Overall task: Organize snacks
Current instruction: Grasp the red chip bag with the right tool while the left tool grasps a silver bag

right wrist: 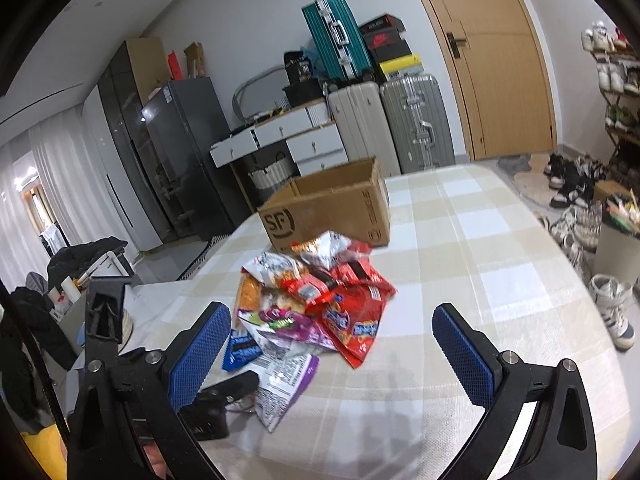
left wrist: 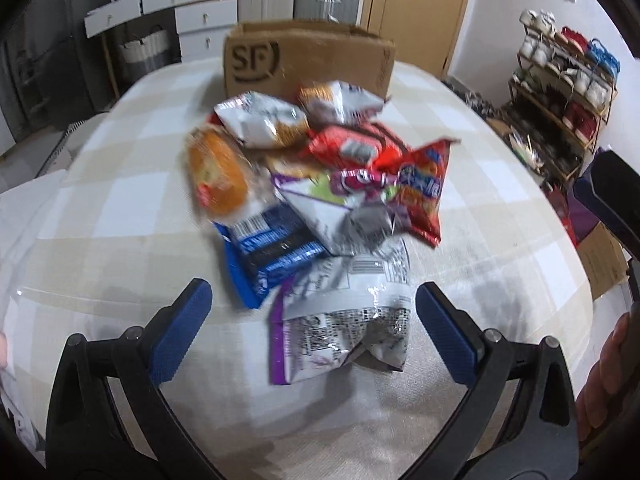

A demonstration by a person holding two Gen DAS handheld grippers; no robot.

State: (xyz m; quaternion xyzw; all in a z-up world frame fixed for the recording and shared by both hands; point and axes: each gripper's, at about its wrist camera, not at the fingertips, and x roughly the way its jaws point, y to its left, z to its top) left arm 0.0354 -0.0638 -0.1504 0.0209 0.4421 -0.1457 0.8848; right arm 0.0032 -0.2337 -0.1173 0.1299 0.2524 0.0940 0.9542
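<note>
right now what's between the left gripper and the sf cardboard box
The snack pile: the purple-and-white packet lies right before the open left gripper, then the blue pack and red bags, up to the cardboard box. The left wrist view shows it.

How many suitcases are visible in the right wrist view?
3: a teal suitcase propped on top at a tilt, a white suitcase standing below it, and a silver suitcase beside the white one, next to the door. Others may be hidden.
</note>
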